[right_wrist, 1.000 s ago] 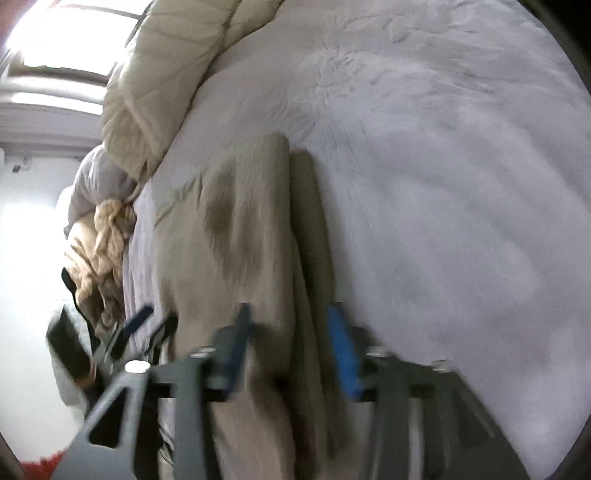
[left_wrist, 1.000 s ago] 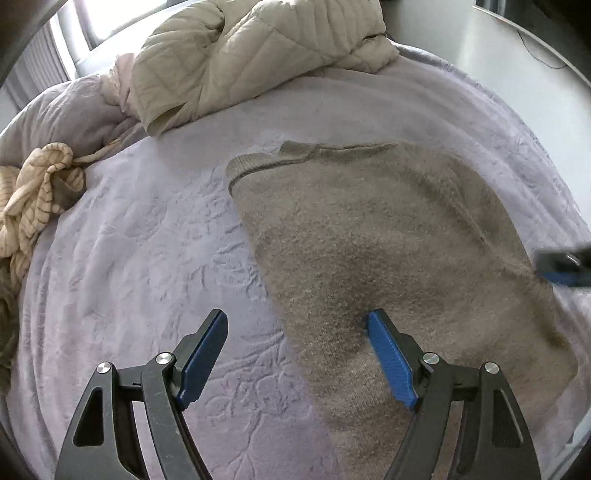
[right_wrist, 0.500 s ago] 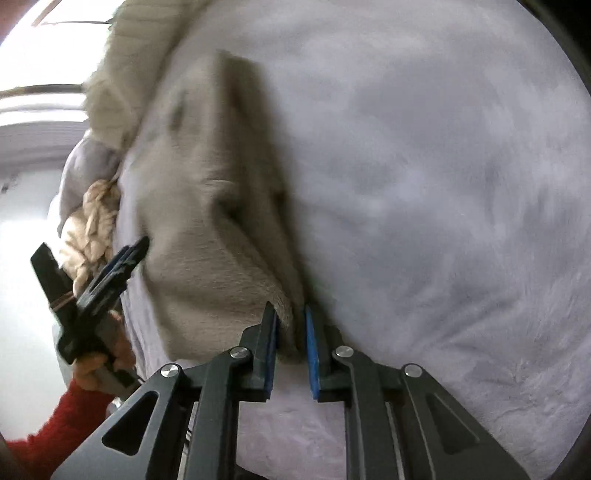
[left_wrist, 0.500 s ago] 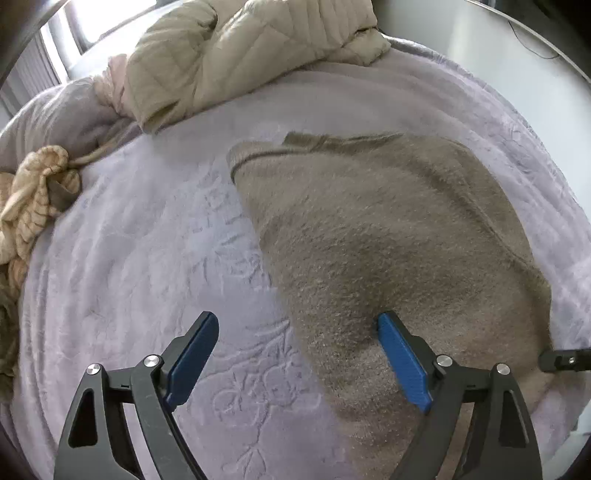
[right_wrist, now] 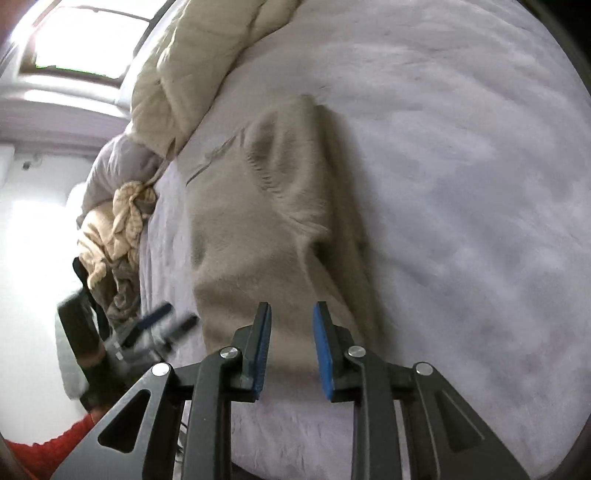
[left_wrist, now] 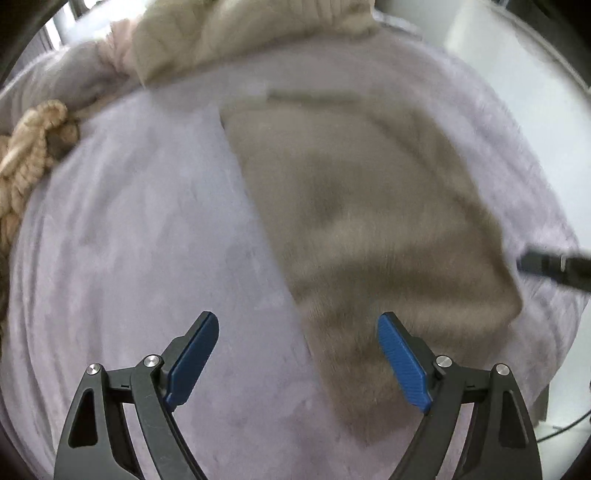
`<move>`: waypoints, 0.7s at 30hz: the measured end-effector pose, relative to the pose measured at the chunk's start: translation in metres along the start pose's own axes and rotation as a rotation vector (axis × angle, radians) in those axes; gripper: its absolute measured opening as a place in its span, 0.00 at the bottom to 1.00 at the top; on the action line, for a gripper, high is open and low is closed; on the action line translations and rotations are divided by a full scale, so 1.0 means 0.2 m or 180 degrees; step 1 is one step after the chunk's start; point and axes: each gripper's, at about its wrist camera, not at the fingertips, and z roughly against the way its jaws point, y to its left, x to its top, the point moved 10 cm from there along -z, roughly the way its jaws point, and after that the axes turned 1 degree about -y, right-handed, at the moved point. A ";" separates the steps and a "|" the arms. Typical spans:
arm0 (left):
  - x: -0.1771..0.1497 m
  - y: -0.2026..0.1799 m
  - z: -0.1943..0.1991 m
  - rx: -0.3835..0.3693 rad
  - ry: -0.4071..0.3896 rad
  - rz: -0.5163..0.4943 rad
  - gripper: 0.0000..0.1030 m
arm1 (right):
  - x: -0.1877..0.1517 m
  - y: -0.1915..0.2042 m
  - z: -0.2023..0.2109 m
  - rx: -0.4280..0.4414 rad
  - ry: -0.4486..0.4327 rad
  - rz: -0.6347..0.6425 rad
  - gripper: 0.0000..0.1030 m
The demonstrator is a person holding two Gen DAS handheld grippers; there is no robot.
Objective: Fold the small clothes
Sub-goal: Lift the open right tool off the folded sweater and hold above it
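Motion-blurred left hand-held gripper (right_wrist: 162, 325) (finger gap unreadable), quilted cream jacket (left_wrist: 251, 33) cropped at top edge.

I see a bed (left_wrist: 129, 240) under a pale lilac blanket. A folded brown sweater (left_wrist: 369, 221) lies flat to my right of centre, a cream quilted cover (left_wrist: 240, 33) is heaped at the far edge, and striped cloth (left_wrist: 29, 155) is bunched far left.

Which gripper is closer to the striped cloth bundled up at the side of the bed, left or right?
Left. The left gripper hovers over the sweater's edge facing the striped cloth. The right gripper is on the sweater's far side.
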 end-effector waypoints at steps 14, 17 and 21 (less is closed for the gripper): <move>-0.12 0.03 0.01 0.0129 0.0341 0.0317 0.86 | -0.03 -0.16 -0.05 -0.0064 0.0227 -0.0292 0.28; -0.11 0.03 0.06 0.0149 0.0327 0.0386 0.86 | -0.05 -0.17 -0.01 -0.0135 0.0238 -0.0296 0.50; -0.09 0.01 0.11 0.0201 0.0313 0.0451 0.86 | -0.08 -0.15 0.01 -0.0154 0.0325 -0.0224 0.52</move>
